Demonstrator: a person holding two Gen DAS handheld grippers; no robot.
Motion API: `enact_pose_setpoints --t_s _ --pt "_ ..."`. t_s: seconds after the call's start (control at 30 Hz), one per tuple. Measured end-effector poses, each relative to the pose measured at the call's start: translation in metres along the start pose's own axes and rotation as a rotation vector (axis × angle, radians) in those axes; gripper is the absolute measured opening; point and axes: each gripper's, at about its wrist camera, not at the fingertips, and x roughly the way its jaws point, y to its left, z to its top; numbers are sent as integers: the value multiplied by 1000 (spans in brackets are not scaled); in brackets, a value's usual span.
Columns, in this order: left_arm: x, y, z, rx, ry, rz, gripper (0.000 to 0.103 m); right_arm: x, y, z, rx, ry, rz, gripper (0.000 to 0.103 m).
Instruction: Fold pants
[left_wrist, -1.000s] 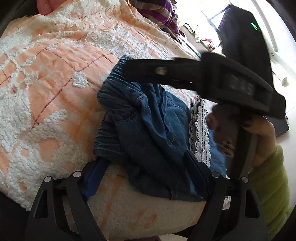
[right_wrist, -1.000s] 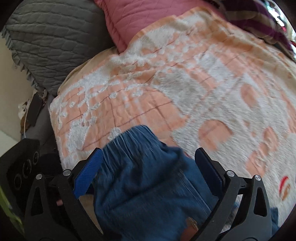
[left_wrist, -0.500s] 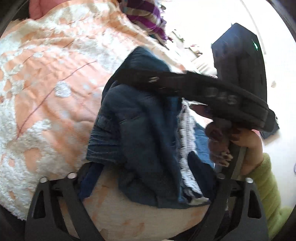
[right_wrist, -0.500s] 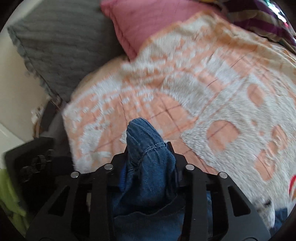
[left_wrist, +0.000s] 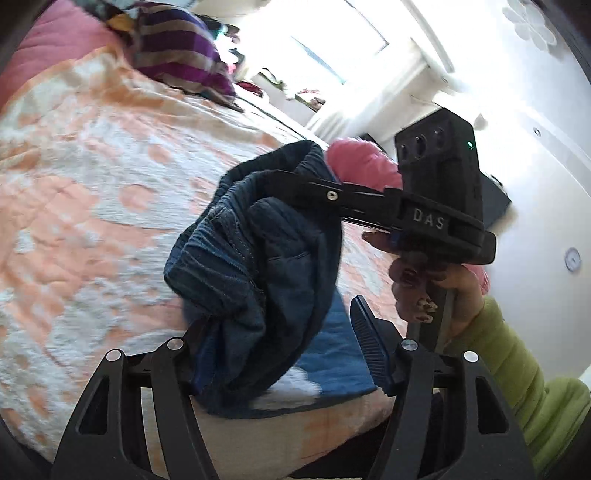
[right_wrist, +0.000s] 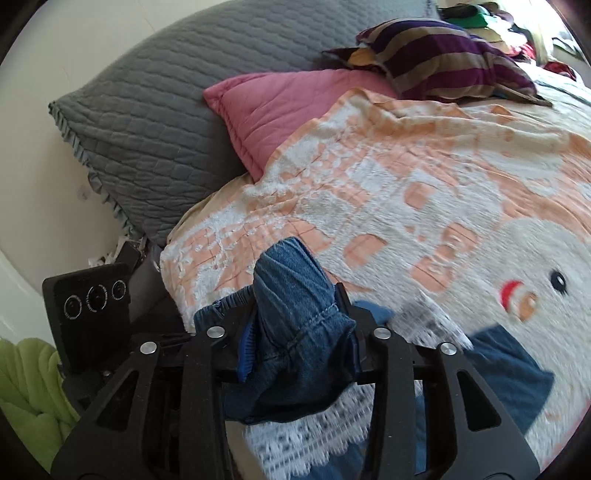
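Note:
Blue denim pants hang bunched above the bed. My right gripper has its pads pressed on a fold of the pants near the elastic waistband, though its jaws are easing open slightly. In the left wrist view the right gripper reaches in from the right and holds the bunch up. My left gripper sits under the hanging fabric with its jaws closing. The denim lies between them against the left finger. The blue-padded right finger stands apart from the cloth.
An orange-and-white blanket covers the bed. At its head lie a grey quilted pillow, a pink pillow and a purple striped cushion. White lace cloth and blue cloth lie at the near edge. A green sleeve is at right.
My right gripper went from wide open around the waistband to shut on it and lifted the pants off the bed. My left gripper rose, rolled, and its jaws narrowed.

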Motion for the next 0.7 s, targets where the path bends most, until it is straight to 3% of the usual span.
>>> enact_pose_setpoints --t_s 0.07,0.13,0.17,0.3,0.4,0.5,0.63,0.7 --pt "12 -11 1 16 27 -27 63 -15 -7 -7 18 -9 -18 41" --pt "26 -20 -1 55 57 -24 63 -36 -14 -18 43 -28 -42 57" --pt "34 -22 -6 83 88 -19 63 -47 -20 -24 67 -52 -58 59" --pt "51 -24 -26 123 178 1 63 -75 -36 -47 121 -70 -209 60" --pt "53 -24 -32 165 198 29 63 -73 -43 -58 150 -46 -255 60" --pt "52 -25 -38 170 208 31 65 -51 -50 -64 173 38 -270 60" --pt "50 -24 -47 167 221 24 65 -23 -69 -80 140 228 -484 60" --pt "52 -26 -48 184 226 33 65 -22 -75 -87 143 250 -523 59"
